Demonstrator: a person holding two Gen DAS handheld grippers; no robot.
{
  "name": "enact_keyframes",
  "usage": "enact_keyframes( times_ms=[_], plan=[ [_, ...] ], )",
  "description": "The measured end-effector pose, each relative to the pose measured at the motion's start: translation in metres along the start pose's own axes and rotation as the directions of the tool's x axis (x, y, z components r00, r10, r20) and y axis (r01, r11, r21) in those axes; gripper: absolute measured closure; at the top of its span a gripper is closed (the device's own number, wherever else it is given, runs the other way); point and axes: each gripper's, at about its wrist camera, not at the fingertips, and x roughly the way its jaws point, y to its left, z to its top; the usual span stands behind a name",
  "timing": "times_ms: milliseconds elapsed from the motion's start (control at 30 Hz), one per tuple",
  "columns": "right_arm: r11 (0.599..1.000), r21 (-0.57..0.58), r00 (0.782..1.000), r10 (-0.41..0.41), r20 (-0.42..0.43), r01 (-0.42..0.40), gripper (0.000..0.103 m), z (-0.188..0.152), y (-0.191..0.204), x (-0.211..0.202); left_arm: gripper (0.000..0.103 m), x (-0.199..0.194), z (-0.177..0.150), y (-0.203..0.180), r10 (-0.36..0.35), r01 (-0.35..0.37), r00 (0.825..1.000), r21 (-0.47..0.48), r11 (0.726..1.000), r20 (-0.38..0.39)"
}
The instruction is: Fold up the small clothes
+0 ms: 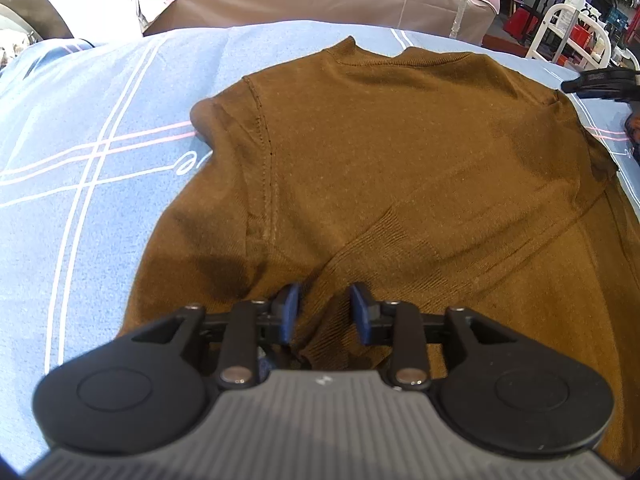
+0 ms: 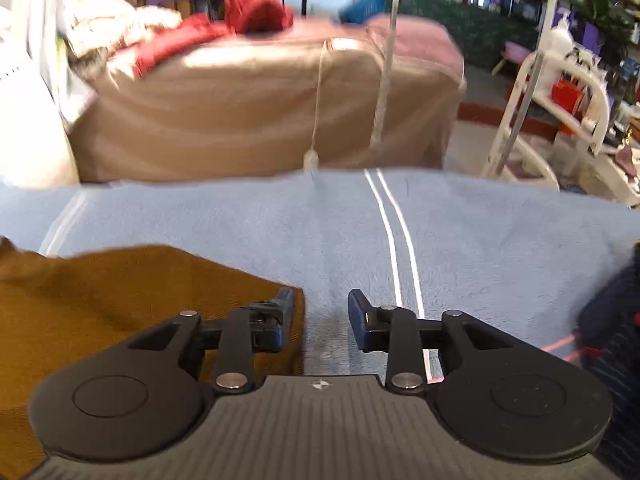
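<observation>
Lying spread over the pale blue blanket [image 1: 80,152], with white and pink stripes crossing it, and taking up most of the left wrist view: the brown sweater [image 1: 400,168], back side up, neckline at the far end, one sleeve folded diagonally across the body so that its ribbed cuff is resting near the lower middle. Standing beyond the blanket's far edge: a tan covered sofa [image 2: 248,112] carrying red cloth [image 2: 248,8], with a white rack [image 2: 560,92] off to the right. Showing again in the right wrist view, at the lower left: a corner of the same sweater [image 2: 120,292], its edge ending just at the left finger there. Lying at the far right edge of that view: a dark striped garment [image 2: 616,344], blurred. Hanging low over the sweater near the cuff: the left gripper [image 1: 325,312], fingers [image 1: 289,312] partly parted, a ridge of brown knit sitting in the gap but not pinched by the pads. Hovering over bare blanket beside the sweater's corner: the right gripper [image 2: 320,320], fingers [image 2: 358,320] standing apart, holding nothing, only blue blanket showing between them.
</observation>
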Motion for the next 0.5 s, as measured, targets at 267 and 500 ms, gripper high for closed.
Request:
enact_keyframes(
  times_ms=[267, 500],
  plan=[
    [0.966, -0.157, 0.978, 0.199, -0.062, -0.207, 0.012, -0.039, 0.046, -0.072, 0.019, -0.026, -0.008, -0.025, 0.058, -0.062, 0.996, 0.057, 0.996, 0.071],
    [0.927, -0.202, 0.947, 0.298, -0.121, -0.317, 0.008, -0.074, 0.081, -0.116, 0.001, -0.075, -0.042, -0.023, 0.127, -0.133, 0.979, 0.023, 0.991, 0.159]
  ],
)
